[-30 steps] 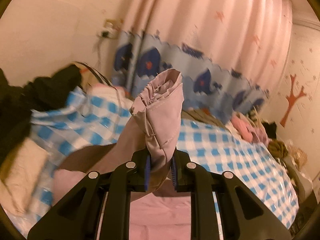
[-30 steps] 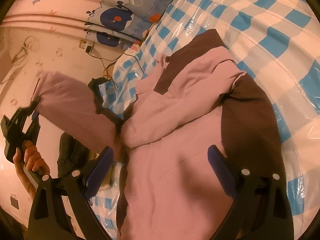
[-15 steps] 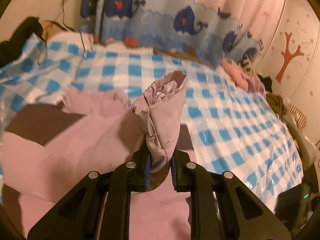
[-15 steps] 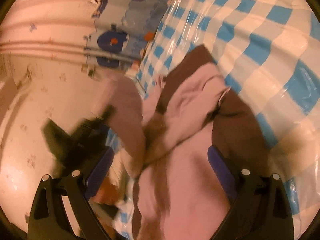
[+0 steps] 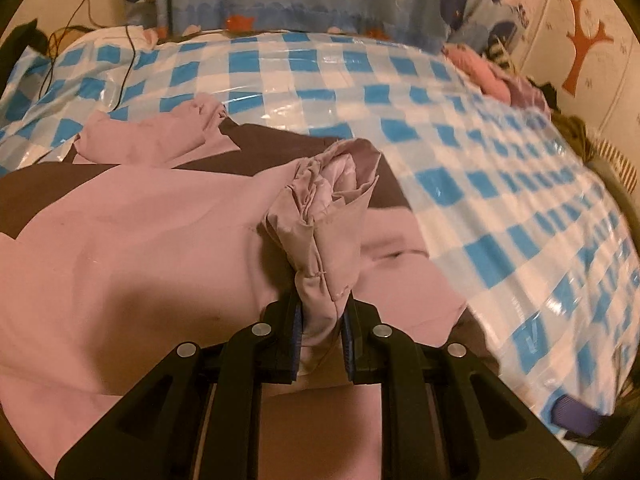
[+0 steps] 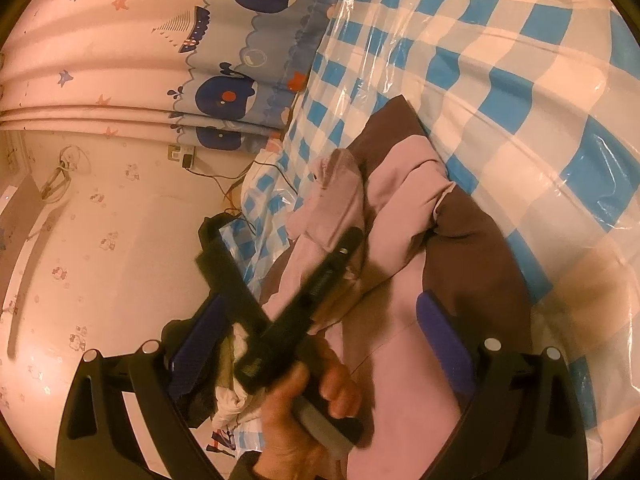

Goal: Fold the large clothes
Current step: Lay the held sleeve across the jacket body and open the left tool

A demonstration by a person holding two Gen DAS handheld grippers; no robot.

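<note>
The pink and brown jacket (image 5: 140,248) lies spread on the bed's blue-checked plastic sheet (image 5: 500,168). My left tool (image 5: 320,324) is clamped on a bunched pink cuff (image 5: 332,216) of it, while my right tool (image 6: 320,344) stands wide open above the jacket, holding nothing.

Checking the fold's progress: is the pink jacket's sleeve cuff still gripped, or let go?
Gripped. The left tongs are shut on the gathered sleeve cuff, held over the pink jacket.
</note>
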